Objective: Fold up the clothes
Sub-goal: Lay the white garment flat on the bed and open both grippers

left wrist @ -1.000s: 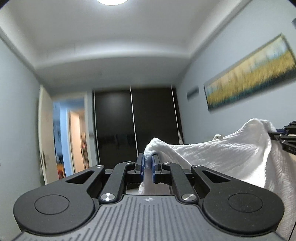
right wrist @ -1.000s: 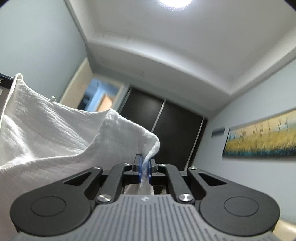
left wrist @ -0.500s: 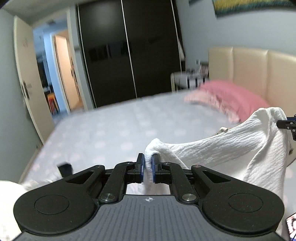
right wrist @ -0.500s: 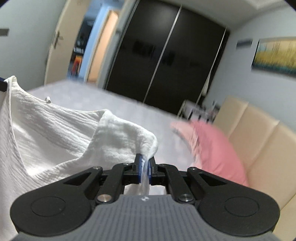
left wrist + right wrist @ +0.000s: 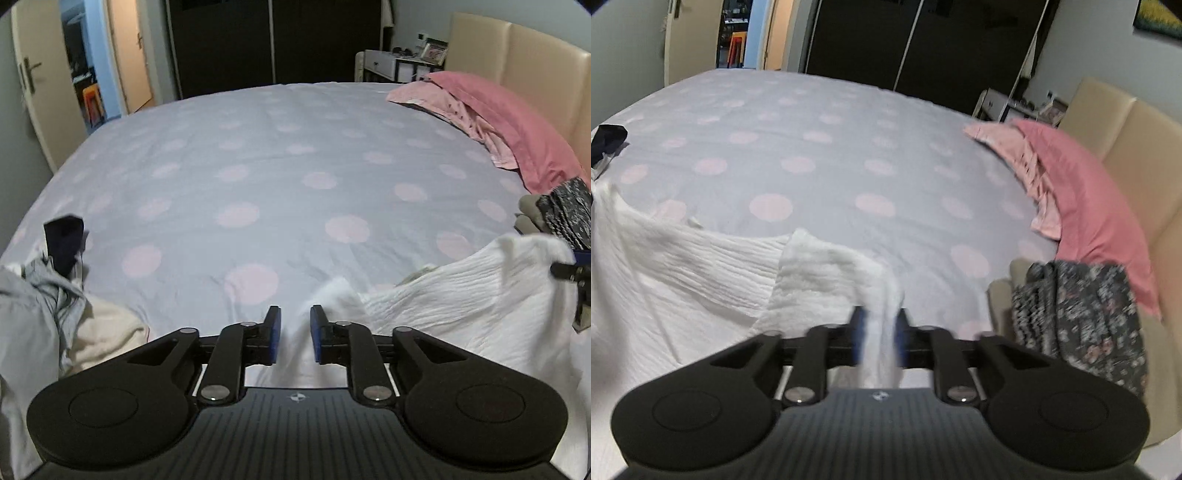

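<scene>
1. The left hand-held gripper has its blue-padded jaws parted; a corner of the white garment lies in the gap, with neither pad pressed against it.
2. The right hand-held gripper is also parted, its pads blurred, and a strip of the same white garment hangs loose between them.
3. The garment spreads across the near edge of the bed, to the right of the left hand-held gripper and to the left of the right one.
4. Left of the left hand-held gripper sits a heap of pale blue and cream clothes with a dark piece on top.
5. Just right of the right hand-held gripper lies a dark flowered cloth on something beige.
6. Ahead of both, the grey sheet with pale pink dots stretches away, smooth but for faint creases.
7. Further right, a pink pillow and a paler pink cloth lean by the cream padded headboard.
8. Beyond the bed stand a dark sliding wardrobe, a small white side table and, far left, an open doorway.
</scene>
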`<state>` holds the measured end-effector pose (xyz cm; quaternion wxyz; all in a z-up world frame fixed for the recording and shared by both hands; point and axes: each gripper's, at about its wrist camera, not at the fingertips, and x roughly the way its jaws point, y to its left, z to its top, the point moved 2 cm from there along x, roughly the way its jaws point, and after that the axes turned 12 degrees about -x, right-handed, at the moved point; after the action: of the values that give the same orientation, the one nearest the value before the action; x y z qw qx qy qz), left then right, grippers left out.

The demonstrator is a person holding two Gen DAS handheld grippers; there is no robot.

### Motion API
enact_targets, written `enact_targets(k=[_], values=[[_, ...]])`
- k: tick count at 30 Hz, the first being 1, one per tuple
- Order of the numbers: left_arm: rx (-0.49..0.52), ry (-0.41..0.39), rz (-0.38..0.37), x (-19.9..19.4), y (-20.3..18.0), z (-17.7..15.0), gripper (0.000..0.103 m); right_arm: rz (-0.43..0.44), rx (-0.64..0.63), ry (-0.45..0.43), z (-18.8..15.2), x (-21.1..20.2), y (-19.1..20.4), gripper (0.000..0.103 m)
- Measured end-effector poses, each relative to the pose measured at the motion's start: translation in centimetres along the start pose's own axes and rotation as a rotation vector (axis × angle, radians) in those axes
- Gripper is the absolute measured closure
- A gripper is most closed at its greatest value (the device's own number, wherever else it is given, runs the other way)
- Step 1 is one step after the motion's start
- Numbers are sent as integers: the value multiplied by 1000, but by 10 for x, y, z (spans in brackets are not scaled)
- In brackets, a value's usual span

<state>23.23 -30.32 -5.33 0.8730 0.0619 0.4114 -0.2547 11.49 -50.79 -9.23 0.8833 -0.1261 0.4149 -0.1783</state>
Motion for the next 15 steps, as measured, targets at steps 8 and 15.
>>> enact_targets(k=[8, 15], values=[[-18, 32, 31, -26, 39, -20, 73, -11, 10, 29, -17, -17, -15, 61], [-33, 99, 54, -68, 75, -62, 62, 14, 45, 78, -65, -55, -23, 61]])
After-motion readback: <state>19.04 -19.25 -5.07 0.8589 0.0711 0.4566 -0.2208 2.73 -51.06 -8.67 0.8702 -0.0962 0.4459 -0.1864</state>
